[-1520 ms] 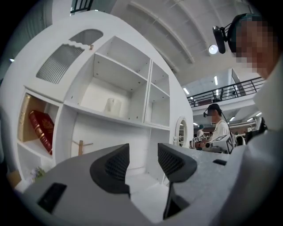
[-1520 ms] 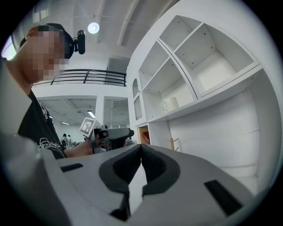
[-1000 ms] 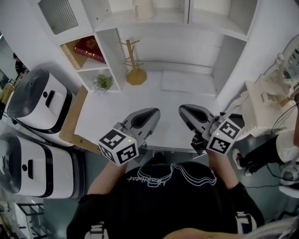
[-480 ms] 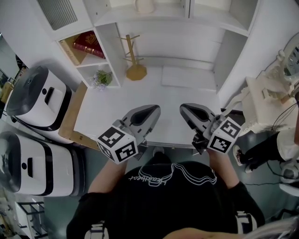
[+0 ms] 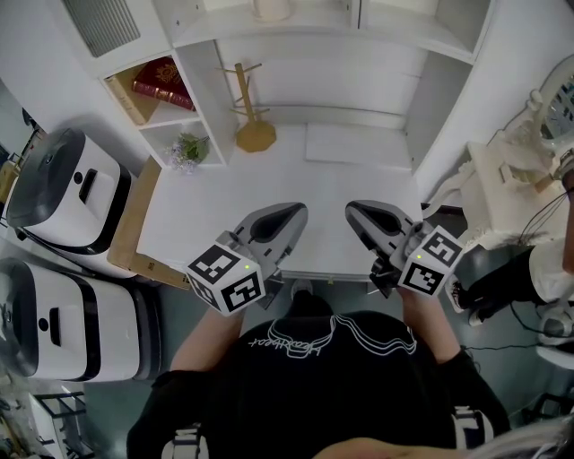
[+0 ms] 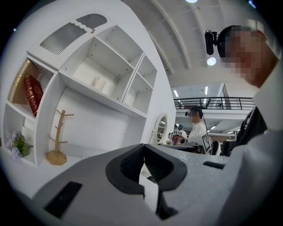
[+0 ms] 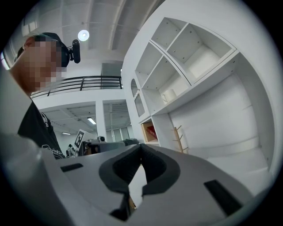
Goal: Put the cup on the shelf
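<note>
Head view shows the cup (image 5: 272, 7) already standing upright on the upper shelf (image 5: 314, 30), far ahead of and above both your grippers. Your left gripper (image 5: 289, 215) and right gripper (image 5: 359, 212) hover side by side over the near edge of the counter (image 5: 224, 206), close to your body. Each gripper view shows its jaws pressed together with nothing between them. Ahead of the left gripper, a wooden mug tree (image 5: 254, 116) stands at the back of the counter, well below the cup. Judging by this, the placing looks done: the cup rests on the shelf, well apart from both grippers, and nothing seems left for you to move.
</note>
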Motion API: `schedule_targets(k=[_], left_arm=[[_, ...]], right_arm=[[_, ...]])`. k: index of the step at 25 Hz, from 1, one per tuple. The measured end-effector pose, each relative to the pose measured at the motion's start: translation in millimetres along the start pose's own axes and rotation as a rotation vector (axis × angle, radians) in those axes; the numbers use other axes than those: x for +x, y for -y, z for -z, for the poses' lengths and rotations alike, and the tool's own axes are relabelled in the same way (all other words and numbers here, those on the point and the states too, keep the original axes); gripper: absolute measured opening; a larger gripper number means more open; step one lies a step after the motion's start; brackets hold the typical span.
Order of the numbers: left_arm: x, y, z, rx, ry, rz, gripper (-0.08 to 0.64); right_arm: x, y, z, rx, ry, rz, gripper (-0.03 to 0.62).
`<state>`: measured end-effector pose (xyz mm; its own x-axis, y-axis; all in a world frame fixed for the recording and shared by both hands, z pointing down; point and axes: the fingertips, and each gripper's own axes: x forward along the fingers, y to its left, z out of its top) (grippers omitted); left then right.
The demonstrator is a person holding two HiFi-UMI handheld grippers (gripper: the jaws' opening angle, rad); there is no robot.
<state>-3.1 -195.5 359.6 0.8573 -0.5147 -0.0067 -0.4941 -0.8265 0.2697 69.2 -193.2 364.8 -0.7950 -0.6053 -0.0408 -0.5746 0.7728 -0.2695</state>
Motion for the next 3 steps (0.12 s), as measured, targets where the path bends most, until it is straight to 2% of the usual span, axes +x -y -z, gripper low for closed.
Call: schedule_targets(k=[3], left_arm=[[1.3, 0.3, 1.9, -0.002, -0.002, 0.005, 0.005]], right_arm=[[-0.3, -0.4, 2.4, 0.000, -0.003, -0.003, 0.005]])
